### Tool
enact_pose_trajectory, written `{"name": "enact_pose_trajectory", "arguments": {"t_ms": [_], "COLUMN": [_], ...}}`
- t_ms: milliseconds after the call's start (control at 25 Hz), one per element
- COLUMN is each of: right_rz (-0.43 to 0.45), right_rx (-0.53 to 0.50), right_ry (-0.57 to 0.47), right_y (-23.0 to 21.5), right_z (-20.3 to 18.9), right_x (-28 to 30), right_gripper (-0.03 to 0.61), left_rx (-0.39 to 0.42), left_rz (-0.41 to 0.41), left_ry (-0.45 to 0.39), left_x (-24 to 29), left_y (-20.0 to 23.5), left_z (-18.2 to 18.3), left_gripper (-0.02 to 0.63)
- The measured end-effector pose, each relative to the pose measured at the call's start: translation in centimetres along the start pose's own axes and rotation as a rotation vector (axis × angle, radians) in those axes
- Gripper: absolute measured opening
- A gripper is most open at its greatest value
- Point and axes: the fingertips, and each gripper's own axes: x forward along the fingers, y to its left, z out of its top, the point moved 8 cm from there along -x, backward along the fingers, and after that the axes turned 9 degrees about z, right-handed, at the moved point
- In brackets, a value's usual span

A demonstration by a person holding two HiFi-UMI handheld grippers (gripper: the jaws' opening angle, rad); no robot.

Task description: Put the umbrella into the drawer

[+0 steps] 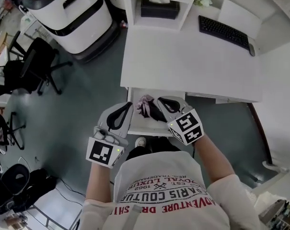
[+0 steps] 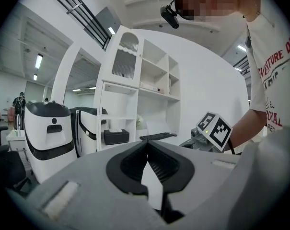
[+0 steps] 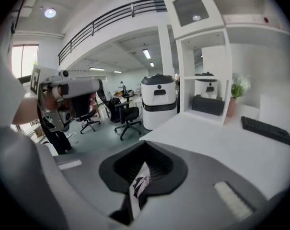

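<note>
The folded umbrella [image 1: 147,108], dark with a pale pink patterned part, lies inside the open white drawer [image 1: 149,127] under the desk's front edge. In the head view my left gripper [image 1: 129,105] hovers just left of it and my right gripper [image 1: 160,100] just right of it, both above the drawer. The left gripper [image 2: 147,145] has its tips together with nothing between them. The right gripper [image 3: 145,145] is shut too and holds nothing; a patterned bit of the umbrella [image 3: 140,182] shows far below through the slit behind its tips.
A white desk [image 1: 183,56] carries a black keyboard [image 1: 225,31] and a dark tissue box [image 1: 159,7] in a shelf unit. A large white machine [image 1: 73,18] and a black office chair [image 1: 39,63] stand on the grey floor to the left.
</note>
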Motion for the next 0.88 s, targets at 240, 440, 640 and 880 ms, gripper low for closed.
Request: {"name": "enact_pose_trajectory", "arguments": {"t_ms": [240,440,640,880], "right_rz": [-0.112,-0.186,-0.249,-0.301], "right_rx": [-0.046,-0.054,-0.064,-0.083], "right_ry": [-0.191,-0.331,-0.413,-0.441], "right_y": [1.1,1.8,2.0,1.9], "right_z": [4.2,6.1,7.1,7.3], "right_x": [-5.5,-9.7,-12.4,-13.5], "right_gripper": [0.000,0.000,0.000,0.000], "left_rx": [0.054,0.085,0.091,0.082], "left_rz": [-0.036,-0.063,-0.066,-0.047], "left_ry": [-0.030,-0.043,-0.064,-0.076], "left_x": [-0.1,0.3,0.7,1.1], "left_y": [-0.9,-1.7,-1.7,-1.4], "left_z": [2.9,4.4,5.7,6.8], "left_gripper": [0.004,0.004,0.003,0.003]}}
